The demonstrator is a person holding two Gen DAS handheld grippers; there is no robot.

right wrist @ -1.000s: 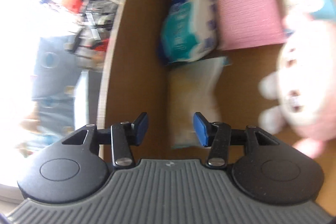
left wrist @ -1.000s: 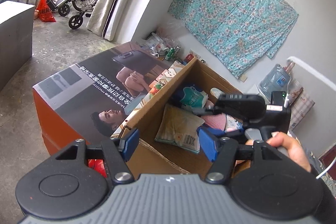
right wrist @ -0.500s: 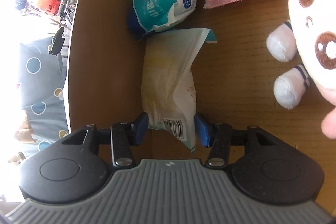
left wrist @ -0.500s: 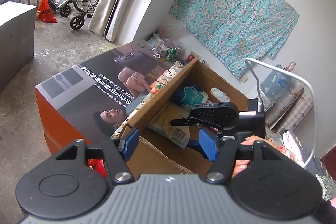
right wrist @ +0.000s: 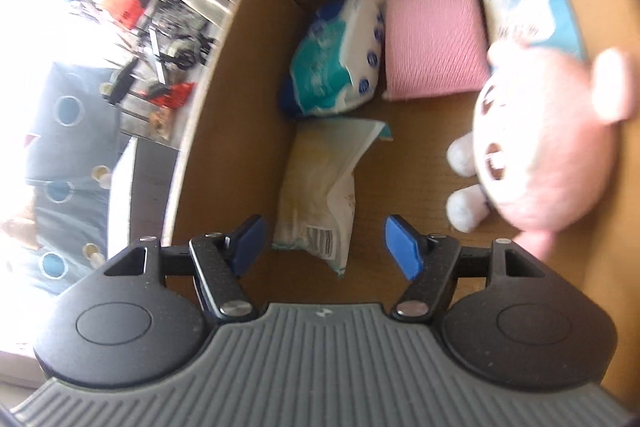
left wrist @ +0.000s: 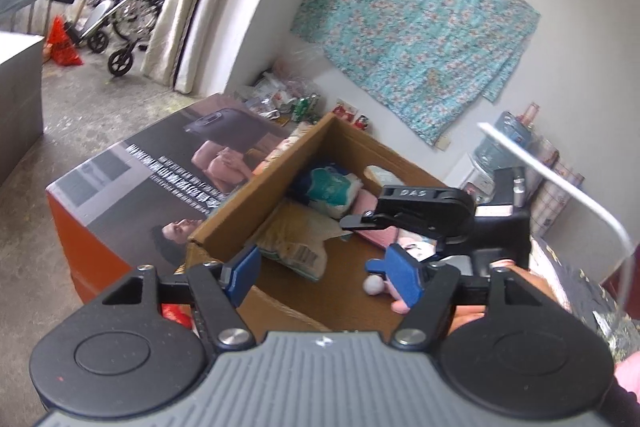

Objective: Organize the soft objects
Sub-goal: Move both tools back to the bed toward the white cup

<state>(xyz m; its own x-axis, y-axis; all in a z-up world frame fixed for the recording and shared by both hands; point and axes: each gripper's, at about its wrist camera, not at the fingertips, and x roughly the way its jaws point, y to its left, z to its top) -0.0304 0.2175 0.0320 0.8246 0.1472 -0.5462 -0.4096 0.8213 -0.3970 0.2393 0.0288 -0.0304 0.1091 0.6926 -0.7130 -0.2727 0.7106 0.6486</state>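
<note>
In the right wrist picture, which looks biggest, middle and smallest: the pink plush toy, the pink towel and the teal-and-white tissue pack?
1. Pink plush toy, though it sits nearer the camera.
2. and 3. Folded pink towel and teal-and-white tissue pack look about alike.

— What's in the cardboard box (right wrist: 248, 99) from my right tongs' view?

— The crumpled packet (right wrist: 320, 187) lies dead ahead at twelve, along the left wall. Behind it sits the wipes pack (right wrist: 336, 67), with the folded cloth (right wrist: 434, 39) to its right.

— And at two o'clock?

— The plush toy (right wrist: 540, 147), against the right wall; the tissue pack (right wrist: 528, 7) lies behind it.
</note>
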